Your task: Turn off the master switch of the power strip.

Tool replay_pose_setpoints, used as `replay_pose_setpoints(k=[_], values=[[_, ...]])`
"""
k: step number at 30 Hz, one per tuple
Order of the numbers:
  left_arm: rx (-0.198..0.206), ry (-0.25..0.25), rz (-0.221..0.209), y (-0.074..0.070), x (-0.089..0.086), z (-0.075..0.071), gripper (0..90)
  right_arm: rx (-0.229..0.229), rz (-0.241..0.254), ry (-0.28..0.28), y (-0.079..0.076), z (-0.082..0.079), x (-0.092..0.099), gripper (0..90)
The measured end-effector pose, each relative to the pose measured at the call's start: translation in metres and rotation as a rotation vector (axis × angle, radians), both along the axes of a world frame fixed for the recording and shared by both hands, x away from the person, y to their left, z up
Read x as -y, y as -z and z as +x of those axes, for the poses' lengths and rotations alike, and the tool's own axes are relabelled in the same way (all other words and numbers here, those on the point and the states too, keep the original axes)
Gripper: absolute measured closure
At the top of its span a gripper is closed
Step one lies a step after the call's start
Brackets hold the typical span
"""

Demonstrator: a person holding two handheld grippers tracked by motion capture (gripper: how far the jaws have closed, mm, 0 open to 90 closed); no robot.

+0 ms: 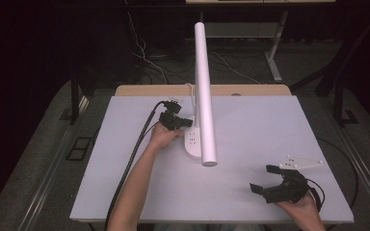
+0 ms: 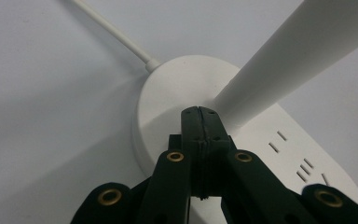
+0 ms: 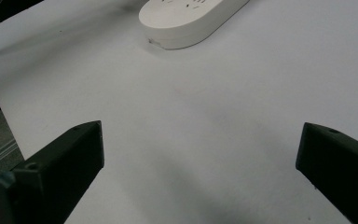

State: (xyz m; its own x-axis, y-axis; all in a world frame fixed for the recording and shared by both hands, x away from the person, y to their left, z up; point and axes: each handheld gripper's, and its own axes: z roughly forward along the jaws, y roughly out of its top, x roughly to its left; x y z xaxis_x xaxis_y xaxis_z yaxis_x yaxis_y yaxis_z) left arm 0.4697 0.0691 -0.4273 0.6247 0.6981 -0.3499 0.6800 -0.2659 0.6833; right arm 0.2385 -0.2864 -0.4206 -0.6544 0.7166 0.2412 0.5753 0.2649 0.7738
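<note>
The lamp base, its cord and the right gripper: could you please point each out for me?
Lamp base (image 2: 168, 98): left gripper view, on its flat white top.
Cord (image 2: 114, 35): left gripper view, midway along the white cable.
Right gripper (image 1: 261, 179): high view, between its open jaw tips.

My tabletop (image 1: 250, 202) is a pale grey-white sheet, with a strip of light wood (image 1: 250, 90) showing along its far edge. Beyond it the floor (image 1: 33, 159) is grey, and loose cables (image 1: 147, 60) lie there in the dark. A table leg (image 1: 274, 55) on a foot stands further back, right of the middle.
</note>
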Motion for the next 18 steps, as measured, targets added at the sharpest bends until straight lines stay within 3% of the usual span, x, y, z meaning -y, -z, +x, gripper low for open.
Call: replay_pose_setpoints(k=[3, 5, 8, 11, 12, 16, 18], values=[[0.002, -0.002, 0.000, 0.0006, 0.0001, -0.0003, 90.0, 0.002, 0.002, 0.004, 0.0000, -0.0001, 0.0013, 0.2], [-0.009, 0.018, 0.024, 0.0003, -0.0027, 0.0007, 90.0, 0.003, 0.003, 0.004, 0.0000, 0.0000, 0.0015, 0.2], [0.003, -0.006, 0.004, 0.0008, 0.0005, -0.0005, 90.0, 0.004, 0.003, 0.004, -0.0002, -0.0001, 0.0017, 0.2], [0.006, 0.016, 0.014, 0.0008, -0.0027, -0.0002, 90.0, 0.003, 0.004, 0.005, 0.0002, 0.0001, 0.0018, 0.2], [0.008, -0.004, -0.008, 0.0014, -0.0010, -0.0009, 90.0, 0.004, 0.005, 0.006, 0.0002, 0.0002, 0.0019, 0.2], [0.010, -0.010, -0.018, -0.0007, -0.0037, -0.0008, 89.8, 0.008, 0.004, 0.007, 0.0005, 0.0011, 0.0023, 0.2], [0.029, -0.004, -0.005, -0.0004, -0.0054, -0.0024, 89.7, 0.004, 0.004, 0.008, 0.0007, 0.0012, 0.0021, 0.2]])
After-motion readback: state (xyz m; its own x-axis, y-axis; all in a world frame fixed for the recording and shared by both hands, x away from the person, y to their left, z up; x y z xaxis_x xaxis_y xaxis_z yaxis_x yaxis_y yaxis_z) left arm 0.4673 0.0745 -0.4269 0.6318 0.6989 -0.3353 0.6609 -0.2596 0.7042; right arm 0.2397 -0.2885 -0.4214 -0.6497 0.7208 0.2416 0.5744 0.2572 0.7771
